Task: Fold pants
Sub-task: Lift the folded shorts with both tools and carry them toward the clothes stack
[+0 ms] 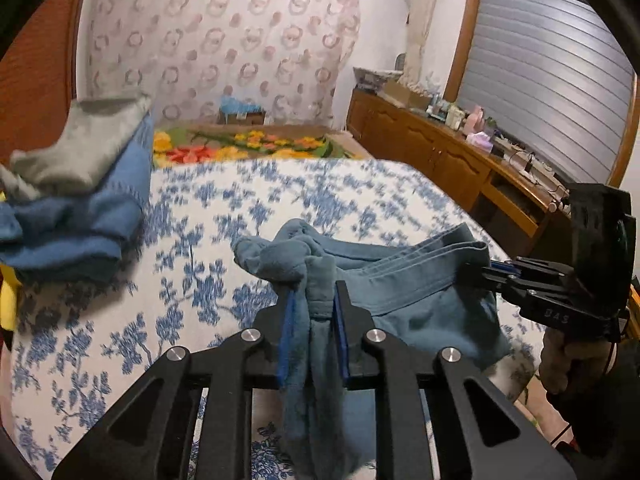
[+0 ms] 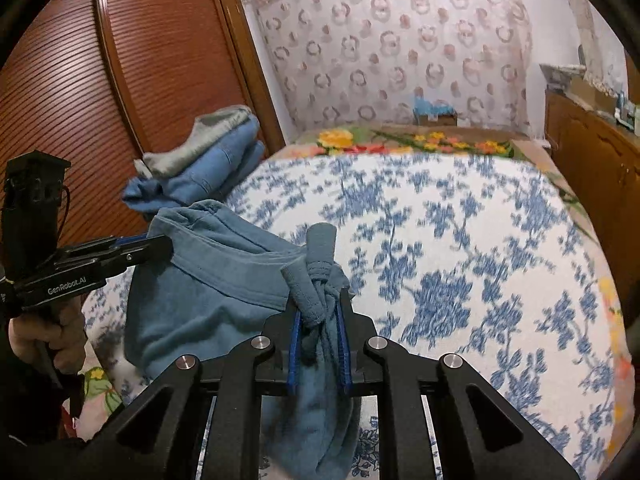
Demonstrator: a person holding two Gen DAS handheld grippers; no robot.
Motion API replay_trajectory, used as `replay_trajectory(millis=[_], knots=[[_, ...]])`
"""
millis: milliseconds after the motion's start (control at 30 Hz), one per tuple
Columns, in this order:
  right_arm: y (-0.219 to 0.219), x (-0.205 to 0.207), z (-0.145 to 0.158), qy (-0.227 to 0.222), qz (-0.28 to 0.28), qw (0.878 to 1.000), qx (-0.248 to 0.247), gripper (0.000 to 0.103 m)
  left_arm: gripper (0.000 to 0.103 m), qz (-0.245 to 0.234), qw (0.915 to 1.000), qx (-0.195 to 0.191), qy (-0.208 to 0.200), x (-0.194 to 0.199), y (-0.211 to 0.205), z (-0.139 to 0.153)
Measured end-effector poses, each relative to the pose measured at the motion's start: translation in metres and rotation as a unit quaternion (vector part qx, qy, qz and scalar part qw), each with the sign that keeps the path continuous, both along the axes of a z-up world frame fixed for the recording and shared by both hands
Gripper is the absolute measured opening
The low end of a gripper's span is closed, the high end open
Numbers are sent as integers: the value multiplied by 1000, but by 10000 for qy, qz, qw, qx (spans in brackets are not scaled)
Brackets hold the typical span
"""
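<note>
Opening step of the fold: pants lifted by the waistband just above the near end of the bed, left gripper and right gripper each clamped on a bunched corner. Next, probably: spread flat on the open middle of the bed, clear of the folded pile at its far left edge.

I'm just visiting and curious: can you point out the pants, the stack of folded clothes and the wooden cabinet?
pants (image 1: 420,304), left wrist view, on the cloth below the waistband.
stack of folded clothes (image 2: 216,168), right wrist view, on the blue layer.
wooden cabinet (image 1: 420,140), left wrist view, on a door front.
</note>
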State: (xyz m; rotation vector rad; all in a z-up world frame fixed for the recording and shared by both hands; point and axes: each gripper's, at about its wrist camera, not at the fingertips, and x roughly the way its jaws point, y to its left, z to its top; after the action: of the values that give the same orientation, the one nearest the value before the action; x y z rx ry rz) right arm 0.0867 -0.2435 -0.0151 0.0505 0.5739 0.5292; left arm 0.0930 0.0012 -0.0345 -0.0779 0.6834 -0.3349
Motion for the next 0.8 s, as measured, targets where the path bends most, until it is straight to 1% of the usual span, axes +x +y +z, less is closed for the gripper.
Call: replay_trajectory(millis=[133,233,500,633,800], knots=[[-2,-12,17,-272,16,9996,18,15,19,-10,9996,122,-247,-6,-4,16],[-2,-15,26,-407,29,9992,-11,15,19,1,9992,143,-381,-9,-3,26],[3,-13,38,-546,71,9985,-74,15,19,71,9984,191,-520,-9,6,34],[11,0,45,-610,147,9980,-106,15,19,137,9984,175,-518,-3,15,36],[25,18,56,-775,310,9964,-161,15,19,271,9976,117,-627,4,32,45]])
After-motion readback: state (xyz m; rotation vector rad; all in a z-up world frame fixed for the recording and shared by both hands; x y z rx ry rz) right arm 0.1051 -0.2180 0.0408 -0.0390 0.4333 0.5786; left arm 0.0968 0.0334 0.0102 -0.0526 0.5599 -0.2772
